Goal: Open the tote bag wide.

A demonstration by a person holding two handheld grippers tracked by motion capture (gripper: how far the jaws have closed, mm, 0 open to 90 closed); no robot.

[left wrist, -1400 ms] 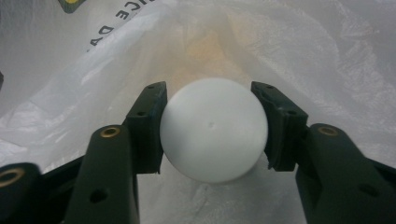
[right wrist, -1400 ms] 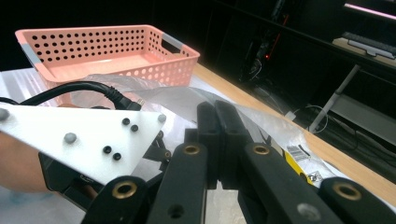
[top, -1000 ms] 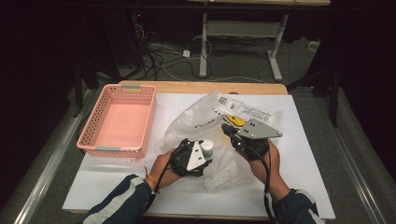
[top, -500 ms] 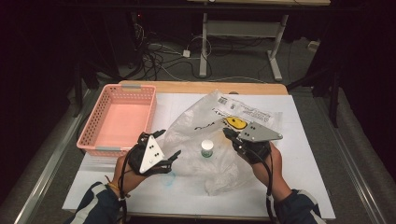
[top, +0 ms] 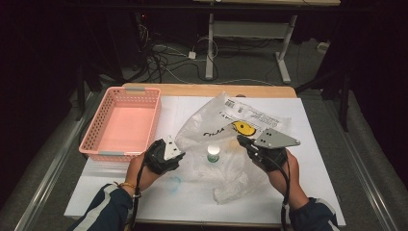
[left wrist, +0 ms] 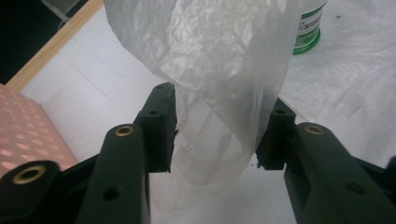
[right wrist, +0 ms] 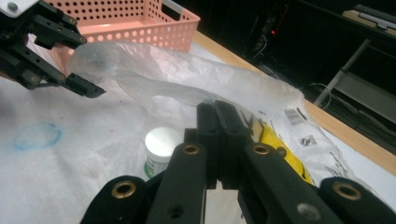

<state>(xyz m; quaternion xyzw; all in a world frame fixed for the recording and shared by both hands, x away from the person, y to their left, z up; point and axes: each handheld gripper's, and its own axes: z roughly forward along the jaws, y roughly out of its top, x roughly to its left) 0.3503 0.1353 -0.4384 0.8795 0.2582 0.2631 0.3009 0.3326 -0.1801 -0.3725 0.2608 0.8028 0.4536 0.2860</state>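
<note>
I see the clear plastic bag (top: 226,144) crumpled on the white counter (top: 317,183), its long axis running from my left fingers (left wrist: 217,135) up toward the far right corner, where its printed end with the yellow mark lies. A small white-capped jar (top: 213,154) stands upright between the two sets of fingers; whether it sits inside the film or on it I cannot tell. My left fingers have just been closing and now stand partly apart, a fold of bag hanging between them. My right fingers (right wrist: 224,140) are clamped shut on the bag's edge. The pink basket (top: 122,122) beyond the left fingers holds nothing.
</note>
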